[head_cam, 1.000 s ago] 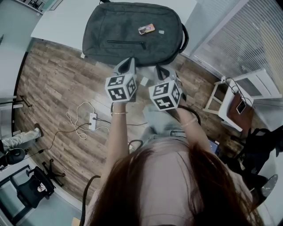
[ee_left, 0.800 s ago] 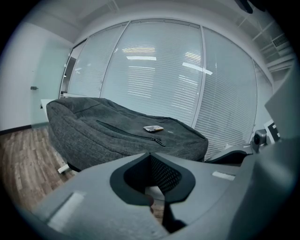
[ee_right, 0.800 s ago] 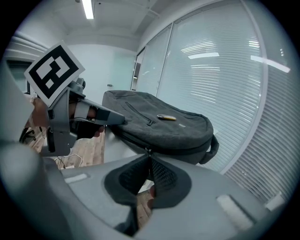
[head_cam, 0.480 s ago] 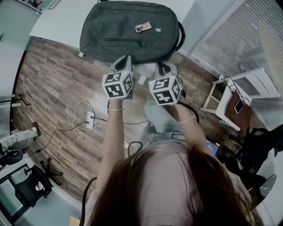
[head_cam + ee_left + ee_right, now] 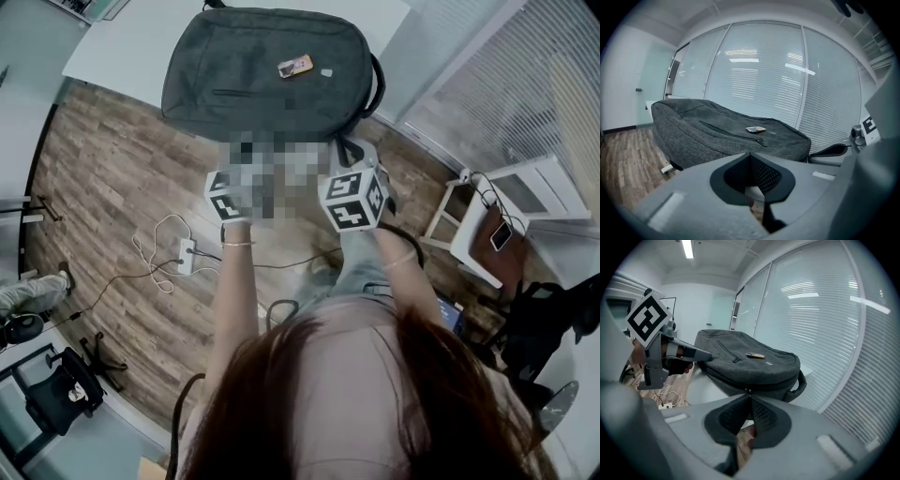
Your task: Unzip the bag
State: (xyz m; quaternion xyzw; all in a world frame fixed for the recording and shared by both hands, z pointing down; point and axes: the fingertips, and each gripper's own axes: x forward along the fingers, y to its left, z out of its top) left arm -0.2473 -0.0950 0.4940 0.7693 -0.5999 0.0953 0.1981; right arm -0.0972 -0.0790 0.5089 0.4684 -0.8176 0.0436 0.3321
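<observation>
On the wooden floor [image 5: 103,169] at the far left lies a power strip [image 5: 185,253] with a loose white cable.

The left tongs [image 5: 750,154] are closed, with the tips meeting and nothing between them. They are aimed at the long near side of the bag [image 5: 717,133], which fills the view just ahead. Seen from the right gripper view, their tip sits right at the bag's near-left edge. Whether it touches the fabric cannot be told.

The grey bag lies flat on a white surface [image 5: 131,47], beyond both tongs. Its front panel faces up. A closed pocket zip [image 5: 733,135] runs across that panel, and a small tag [image 5: 755,129] lies farther along it.

The right tongs [image 5: 749,393] are closed too, pads together. They are level with the left pair and just beside them, and they point at the bag's near side farther to the right. A small zip pull [image 5: 748,390] on the bag's main seam shows right at their tips. It is not clear whether the pull is pinched or only just ahead of them. The bag's carry handle [image 5: 802,383] loops out to the right of the tips.

Farther right, a white chair [image 5: 487,220] stands on the floor beside window blinds [image 5: 497,84].
</observation>
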